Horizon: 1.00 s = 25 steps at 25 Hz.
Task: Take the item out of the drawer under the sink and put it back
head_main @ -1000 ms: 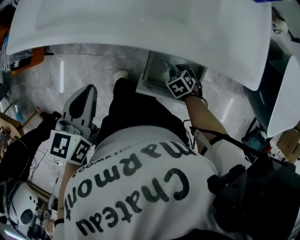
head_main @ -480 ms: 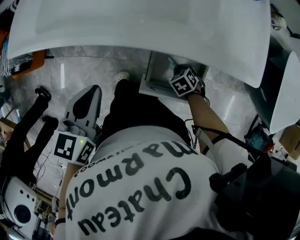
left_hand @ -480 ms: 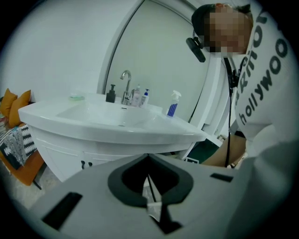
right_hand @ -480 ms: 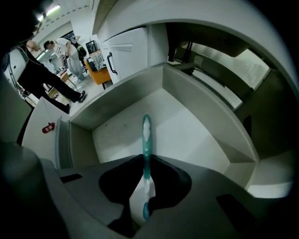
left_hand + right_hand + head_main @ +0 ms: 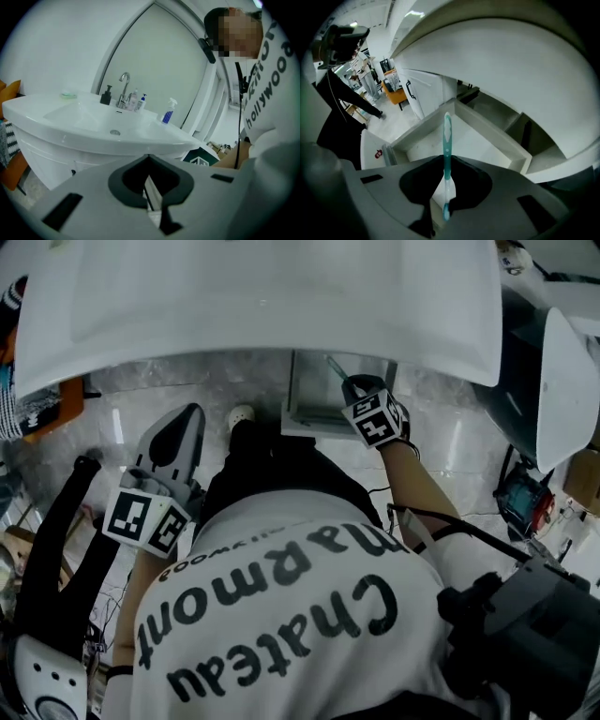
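An open white drawer (image 5: 302, 414) sticks out below the white sink (image 5: 262, 306). My right gripper (image 5: 352, 387) hangs over the drawer, shut on a teal toothbrush (image 5: 335, 366). In the right gripper view the toothbrush (image 5: 447, 136) stands up between the closed jaws of the right gripper (image 5: 446, 161), its head pointing at the drawer's far wall (image 5: 490, 130). The drawer floor below it looks bare. My left gripper (image 5: 172, 435) is held low at the person's left side, away from the drawer, its jaws shut on nothing. In the left gripper view the left gripper (image 5: 149, 164) faces the sink (image 5: 89, 123).
On the sink stand a faucet (image 5: 124, 87), small bottles and a spray bottle (image 5: 167, 112). Another person in black (image 5: 58, 545) stands at the left. A white fixture (image 5: 565, 381) and cables lie at the right. White cabinets with dark handles (image 5: 423, 91) stand beyond the drawer.
My right gripper has closed on the toothbrush and drawn back a little from the drawer. The person in black at the left has shifted. My left gripper has stayed about where it was.
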Each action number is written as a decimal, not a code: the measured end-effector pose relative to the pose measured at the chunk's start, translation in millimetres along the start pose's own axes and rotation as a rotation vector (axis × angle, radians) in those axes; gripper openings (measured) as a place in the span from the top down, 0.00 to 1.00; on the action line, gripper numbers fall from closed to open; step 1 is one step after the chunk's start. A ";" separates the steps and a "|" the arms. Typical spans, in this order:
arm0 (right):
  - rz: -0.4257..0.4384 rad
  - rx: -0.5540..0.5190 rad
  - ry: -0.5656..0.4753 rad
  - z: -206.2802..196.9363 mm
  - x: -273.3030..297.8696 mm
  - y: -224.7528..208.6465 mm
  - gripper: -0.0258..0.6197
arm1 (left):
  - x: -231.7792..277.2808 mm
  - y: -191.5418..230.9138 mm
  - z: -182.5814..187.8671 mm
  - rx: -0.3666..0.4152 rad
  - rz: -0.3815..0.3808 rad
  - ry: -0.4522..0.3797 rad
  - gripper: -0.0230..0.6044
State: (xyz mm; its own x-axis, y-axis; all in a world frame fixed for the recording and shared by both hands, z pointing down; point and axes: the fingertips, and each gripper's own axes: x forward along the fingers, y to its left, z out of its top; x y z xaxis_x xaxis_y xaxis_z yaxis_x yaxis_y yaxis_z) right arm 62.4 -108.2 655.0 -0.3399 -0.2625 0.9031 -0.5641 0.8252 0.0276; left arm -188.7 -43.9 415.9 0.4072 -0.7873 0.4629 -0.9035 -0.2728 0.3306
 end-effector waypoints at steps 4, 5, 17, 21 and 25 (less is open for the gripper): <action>-0.069 0.055 -0.059 13.0 -33.4 0.3 0.88 | 12.5 4.0 16.1 0.006 -0.082 -0.010 0.95; -0.087 0.063 -0.070 16.0 -42.5 1.5 0.88 | 15.5 2.9 20.5 0.023 -0.108 -0.010 0.95; -0.250 0.276 -0.259 51.4 -149.6 21.7 0.88 | 31.0 -10.3 56.5 0.127 -0.353 -0.048 0.95; -0.295 0.339 -0.354 78.1 -196.6 21.0 0.88 | 21.9 -20.8 71.6 0.164 -0.411 -0.066 0.95; -0.345 0.380 -0.450 104.4 -235.2 17.0 0.88 | 9.5 -14.7 77.4 0.179 -0.435 -0.068 0.95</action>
State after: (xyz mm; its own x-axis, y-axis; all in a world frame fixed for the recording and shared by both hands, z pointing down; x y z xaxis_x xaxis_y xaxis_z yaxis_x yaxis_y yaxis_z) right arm 54.2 -84.7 398.3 -0.3264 -0.7294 0.6012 -0.8936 0.4454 0.0552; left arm -182.0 -90.1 351.8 0.7483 -0.6119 0.2561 -0.6626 -0.6712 0.3324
